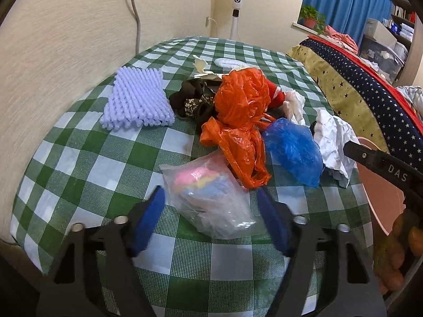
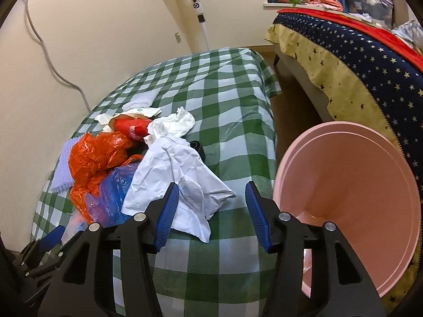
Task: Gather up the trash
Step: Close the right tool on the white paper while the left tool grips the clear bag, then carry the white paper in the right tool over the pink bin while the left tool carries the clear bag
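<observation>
Your left gripper [image 1: 210, 202] straddles the clear plastic bag of pastel items [image 1: 208, 198], jaws apart, pads not pressing. Your right gripper [image 2: 211, 207] is spread over the crumpled white paper sheet [image 2: 182, 177], left pad touching it. Both lie on the green-checked tablecloth [image 2: 224, 121], beside the pink plastic bin [image 2: 351, 198].

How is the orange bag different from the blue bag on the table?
The orange bag is bright orange and see-through in spots; the blue bag is deep blue. The orange bag looks bigger and piles up higher, with a long loose tail spilling toward the camera, while the blue bag sits lower in one rounded lump. The orange bag lies nearer the middle of the pile; the blue bag lies beside the crumpled white paper. Both are thin, crinkly plastic lying on the checked tablecloth.
</observation>
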The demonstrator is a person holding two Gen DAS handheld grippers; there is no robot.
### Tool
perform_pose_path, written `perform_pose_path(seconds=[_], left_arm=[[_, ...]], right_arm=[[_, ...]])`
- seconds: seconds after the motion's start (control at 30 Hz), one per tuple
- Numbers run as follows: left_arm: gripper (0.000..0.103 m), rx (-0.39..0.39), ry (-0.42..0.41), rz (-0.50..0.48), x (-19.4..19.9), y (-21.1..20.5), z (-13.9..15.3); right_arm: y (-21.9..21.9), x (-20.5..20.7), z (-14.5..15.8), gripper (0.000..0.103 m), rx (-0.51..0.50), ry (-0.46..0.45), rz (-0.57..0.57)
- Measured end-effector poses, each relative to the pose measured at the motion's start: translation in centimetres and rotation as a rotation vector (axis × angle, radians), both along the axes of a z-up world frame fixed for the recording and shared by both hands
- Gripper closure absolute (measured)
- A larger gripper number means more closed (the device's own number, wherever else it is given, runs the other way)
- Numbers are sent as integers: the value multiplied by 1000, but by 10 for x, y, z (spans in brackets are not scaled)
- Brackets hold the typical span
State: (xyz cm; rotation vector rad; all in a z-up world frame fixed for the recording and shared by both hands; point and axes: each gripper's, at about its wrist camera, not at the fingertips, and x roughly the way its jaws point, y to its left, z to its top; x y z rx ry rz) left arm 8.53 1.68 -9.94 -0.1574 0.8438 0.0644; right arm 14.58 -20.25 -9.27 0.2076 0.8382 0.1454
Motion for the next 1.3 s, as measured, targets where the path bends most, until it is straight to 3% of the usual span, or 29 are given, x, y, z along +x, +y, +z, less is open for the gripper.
perform_pose_path(seconds=[0.13,0.17,0.3,0.33,0.47,1.0,1.07,1.17,1.3], left_arm=[[50,-1,6,-7,-1,-1,1],[53,3,7,-7,-1,-1,1],[66,14,1,8,-6,2,5],[67,19,-4,13,-8,3,7],[82,17,-15,19,-14,7,12],[87,44,-104,45,-49,19,42],[87,69,-79,65,-51,22,41],[87,47,-6,67,-49,27,30],[87,69,-36,102,-55,33,38]], right_arm=[[4,-1,1,64,0,-2,25],[5,-2,2,76,-1,-5,31],[8,-8,8,88,-11,-29,58],[8,-10,11,96,-15,-39,63],[8,-19,22,98,-10,-68,70],[-9,-70,72,102,-21,-181,67],[-11,-76,77,102,-24,-192,68],[-12,-82,81,102,-25,-201,68],[-12,-90,85,102,-27,-210,68]])
